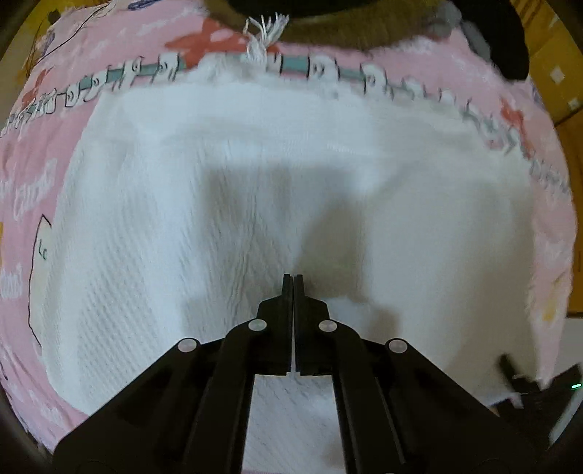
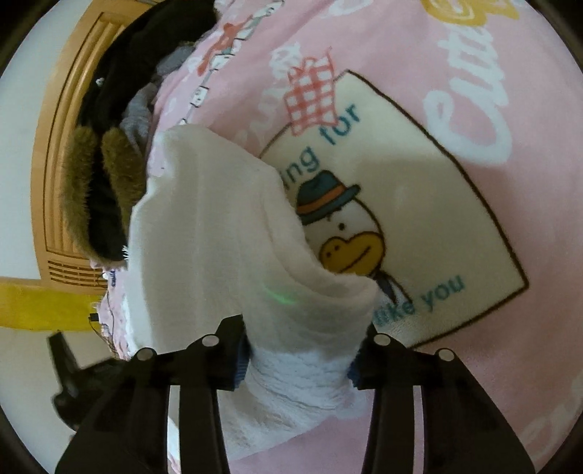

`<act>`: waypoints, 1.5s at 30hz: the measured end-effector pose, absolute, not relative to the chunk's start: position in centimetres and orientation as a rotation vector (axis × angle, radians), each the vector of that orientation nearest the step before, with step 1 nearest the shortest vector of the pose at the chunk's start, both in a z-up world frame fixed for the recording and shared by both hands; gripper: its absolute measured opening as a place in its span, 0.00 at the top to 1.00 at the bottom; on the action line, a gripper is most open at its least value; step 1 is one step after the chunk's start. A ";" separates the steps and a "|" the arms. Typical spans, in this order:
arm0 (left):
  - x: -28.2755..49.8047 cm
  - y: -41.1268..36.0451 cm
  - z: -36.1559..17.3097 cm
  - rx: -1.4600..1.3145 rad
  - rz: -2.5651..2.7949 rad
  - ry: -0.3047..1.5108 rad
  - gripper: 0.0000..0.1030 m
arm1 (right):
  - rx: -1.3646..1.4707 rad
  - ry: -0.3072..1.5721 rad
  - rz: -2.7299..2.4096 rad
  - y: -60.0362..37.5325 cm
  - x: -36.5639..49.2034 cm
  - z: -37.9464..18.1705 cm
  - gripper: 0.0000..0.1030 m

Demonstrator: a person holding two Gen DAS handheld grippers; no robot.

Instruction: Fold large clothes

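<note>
A white textured cloth (image 1: 255,182) lies spread on a pink cartoon-print blanket (image 1: 32,189). My left gripper (image 1: 293,279) is shut and empty, its tips just over the cloth's middle. In the right wrist view the same white cloth (image 2: 218,233) is bunched and draped over my right gripper (image 2: 298,359), whose jaws stand apart with a thick fold of cloth between them. The cloth hides the fingertips. The right gripper also shows at the lower right of the left wrist view (image 1: 528,383).
The pink blanket (image 2: 455,73) covers the whole work surface. A black garment with brown fur trim (image 2: 105,182) and grey clothes (image 2: 138,109) lie at the blanket's far edge, in front of a wooden door (image 2: 54,164). White fringe (image 1: 264,34) lies near that pile.
</note>
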State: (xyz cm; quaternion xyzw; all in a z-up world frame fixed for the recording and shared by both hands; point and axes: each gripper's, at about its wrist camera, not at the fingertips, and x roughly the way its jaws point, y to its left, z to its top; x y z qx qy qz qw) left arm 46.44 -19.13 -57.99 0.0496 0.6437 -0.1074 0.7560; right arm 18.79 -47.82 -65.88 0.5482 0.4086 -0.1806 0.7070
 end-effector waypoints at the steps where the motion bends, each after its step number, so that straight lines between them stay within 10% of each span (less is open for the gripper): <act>1: 46.8 -19.4 -59.3 0.130 -0.230 1.406 1.00 | 1.201 0.903 -0.396 -47.7 18.8 -65.3 0.65; 19: 46.1 -9.2 -53.8 -0.164 -0.382 1.533 1.00 | 0.702 0.786 -0.086 -34.8 26.4 -48.6 0.82; 30: 42.9 -14.4 -61.7 -0.157 -0.333 1.494 1.00 | 0.584 0.776 0.002 -30.0 28.3 -45.2 0.85; 45: 45.5 10.8 -53.2 -0.338 -0.273 1.462 1.00 | 0.268 0.855 0.388 -11.9 33.4 -45.5 0.86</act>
